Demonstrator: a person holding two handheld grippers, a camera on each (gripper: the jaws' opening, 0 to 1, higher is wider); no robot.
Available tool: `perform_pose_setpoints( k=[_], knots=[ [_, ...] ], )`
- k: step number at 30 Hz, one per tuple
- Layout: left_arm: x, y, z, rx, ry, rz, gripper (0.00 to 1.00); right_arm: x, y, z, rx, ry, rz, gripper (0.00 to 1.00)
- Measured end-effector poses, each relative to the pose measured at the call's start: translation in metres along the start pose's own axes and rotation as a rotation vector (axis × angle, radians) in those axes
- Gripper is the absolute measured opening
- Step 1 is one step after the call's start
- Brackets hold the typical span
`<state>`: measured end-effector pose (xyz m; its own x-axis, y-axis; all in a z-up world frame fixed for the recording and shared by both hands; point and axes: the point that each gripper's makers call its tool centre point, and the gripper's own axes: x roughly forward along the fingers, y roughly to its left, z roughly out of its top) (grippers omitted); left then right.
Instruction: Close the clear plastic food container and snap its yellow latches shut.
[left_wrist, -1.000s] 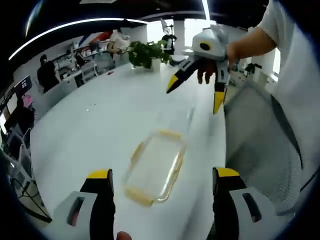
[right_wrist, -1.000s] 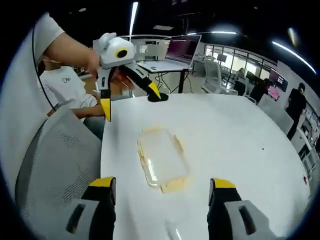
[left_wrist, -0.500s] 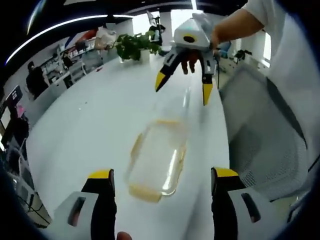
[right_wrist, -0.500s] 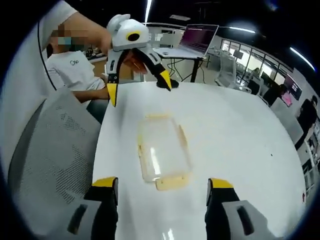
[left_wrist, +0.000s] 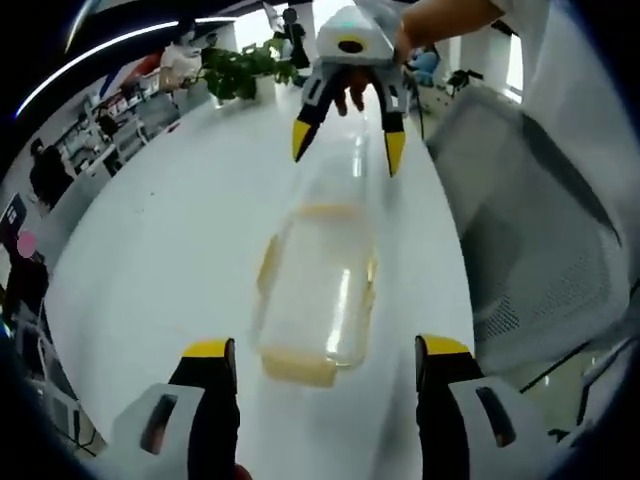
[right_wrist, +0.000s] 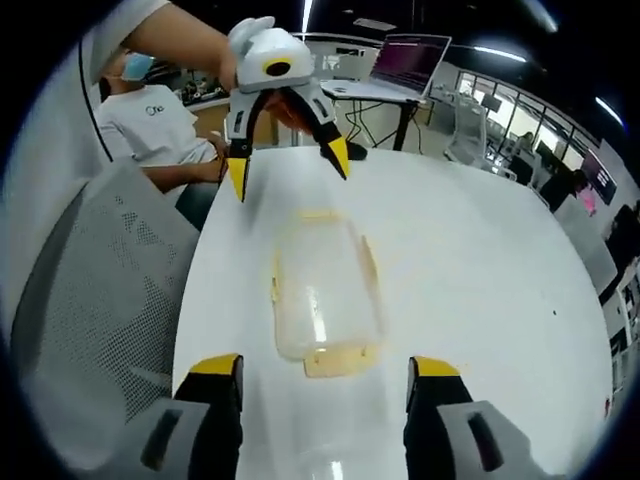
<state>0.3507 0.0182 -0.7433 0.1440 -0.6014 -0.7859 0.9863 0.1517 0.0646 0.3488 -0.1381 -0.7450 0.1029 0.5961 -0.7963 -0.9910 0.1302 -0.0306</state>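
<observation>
A clear plastic food container (left_wrist: 318, 290) (right_wrist: 328, 295) lies lengthwise on the white table (left_wrist: 150, 230) between my two grippers. Its clear lid seems to rest on top. Yellow latches stick out flat at the near end (left_wrist: 298, 368) (right_wrist: 345, 360) and along the sides. My left gripper (left_wrist: 325, 350) is open, jaws spread wide just short of one end of the container. It also appears in the right gripper view as the left gripper (right_wrist: 288, 170), hovering over the far end. My right gripper (right_wrist: 325, 366) (left_wrist: 347, 146) is open at the opposite end. Neither touches the container.
A grey mesh chair (left_wrist: 520, 230) (right_wrist: 90, 300) stands against the table edge beside the container. A potted plant (left_wrist: 235, 70) sits at one far end of the table. A laptop (right_wrist: 400, 65) and a seated person (right_wrist: 150, 125) are beyond the other end.
Both grippers have closed in on the container from its two ends and lined up with its long axis. The container has stayed in place. Both stay open.
</observation>
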Motion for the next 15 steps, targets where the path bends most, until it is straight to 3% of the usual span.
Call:
perform_pose_setpoints(
  k=[6, 15],
  knots=[
    [0.008, 0.005, -0.010, 0.001, 0.024, -0.019, 0.71, 0.005, -0.006, -0.005, 0.027, 0.024, 0.003, 0.58],
    [0.016, 0.005, -0.021, 0.042, 0.062, -0.051, 0.69, 0.016, -0.009, -0.008, 0.007, 0.044, 0.010, 0.58]
  ],
)
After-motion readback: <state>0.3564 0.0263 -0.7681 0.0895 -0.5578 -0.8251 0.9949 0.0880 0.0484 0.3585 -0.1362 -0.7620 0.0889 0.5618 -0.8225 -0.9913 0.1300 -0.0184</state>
